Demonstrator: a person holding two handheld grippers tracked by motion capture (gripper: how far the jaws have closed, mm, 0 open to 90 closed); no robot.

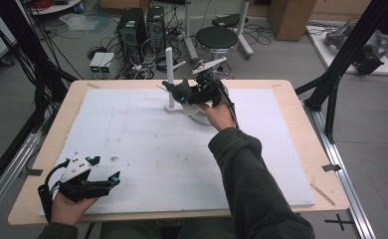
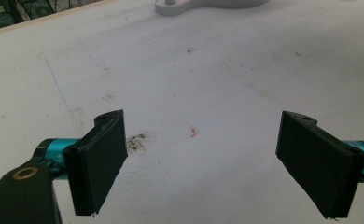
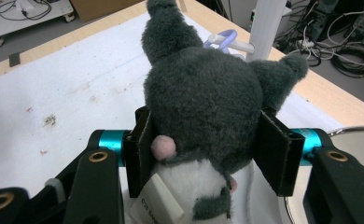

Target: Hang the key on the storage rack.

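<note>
Squeezing a dark grey plush toy [image 3: 203,98] is what we've got going on with the right hand-held gripper [image 3: 208,154], pads pinching its head from both sides near the bottom of the right gripper view. In the high view it's up by the white post stand [image 1: 170,74] at the top centre of the table [image 1: 301,144]. We'd guess it's light, soft and squashy, nothing fragile, though fuzzy fabric can slide, so gripping across the stuffed head looks right to us. Our left hand-held gripper [image 2: 203,163] sits spread wide and empty at lower left over the white mat [image 2: 180,84].
</note>
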